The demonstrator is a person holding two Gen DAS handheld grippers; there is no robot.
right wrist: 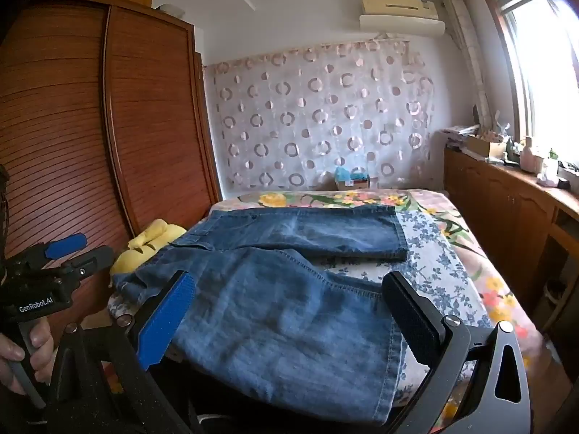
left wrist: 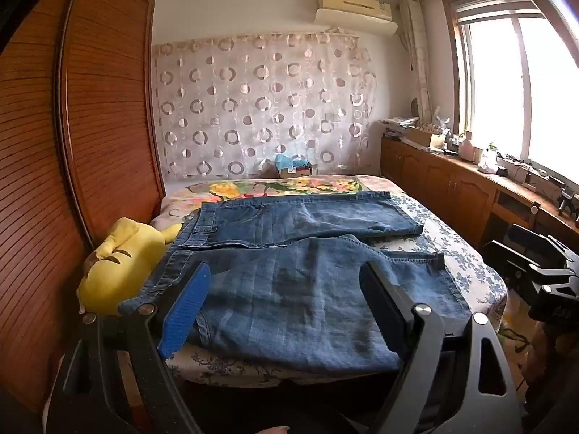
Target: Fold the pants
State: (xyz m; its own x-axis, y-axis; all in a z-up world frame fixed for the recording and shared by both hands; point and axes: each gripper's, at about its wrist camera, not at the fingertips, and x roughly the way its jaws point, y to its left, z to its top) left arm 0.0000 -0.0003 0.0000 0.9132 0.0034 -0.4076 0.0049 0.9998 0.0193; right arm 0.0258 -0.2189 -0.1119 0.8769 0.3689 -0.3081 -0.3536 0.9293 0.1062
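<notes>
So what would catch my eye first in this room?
Probably the blue denim pants spread flat across the floral-sheeted bed, legs apart. Then the bright yellow plush toy wedged between the bed and the brown slatted wooden wardrobe. Both open grippers, left and right, hover over the near leg.

Faded blue denim pants (left wrist: pixel 289 282) on printed floral cotton bedsheet (left wrist: pixel 452 253)

Beside bedsheet: ribbed glossy wood wardrobe (left wrist: pixel 105 108); plush yellow toy (left wrist: pixel 119 264); ridged blue plastic pads (left wrist: pixel 186 311).

Jeans (left wrist: pixel 289 289) near hem hidden behind right gripper (right wrist: pixel 289 322) frame at bottom edge. Yellow plush (left wrist: pixel 115 271) half hidden by jeans waistband and bed (left wrist: pixel 481 278) left edge. Sill clutter (left wrist: pixel 488 159) too small to identify. Window (left wrist: pixel 524 90) blown out.
</notes>
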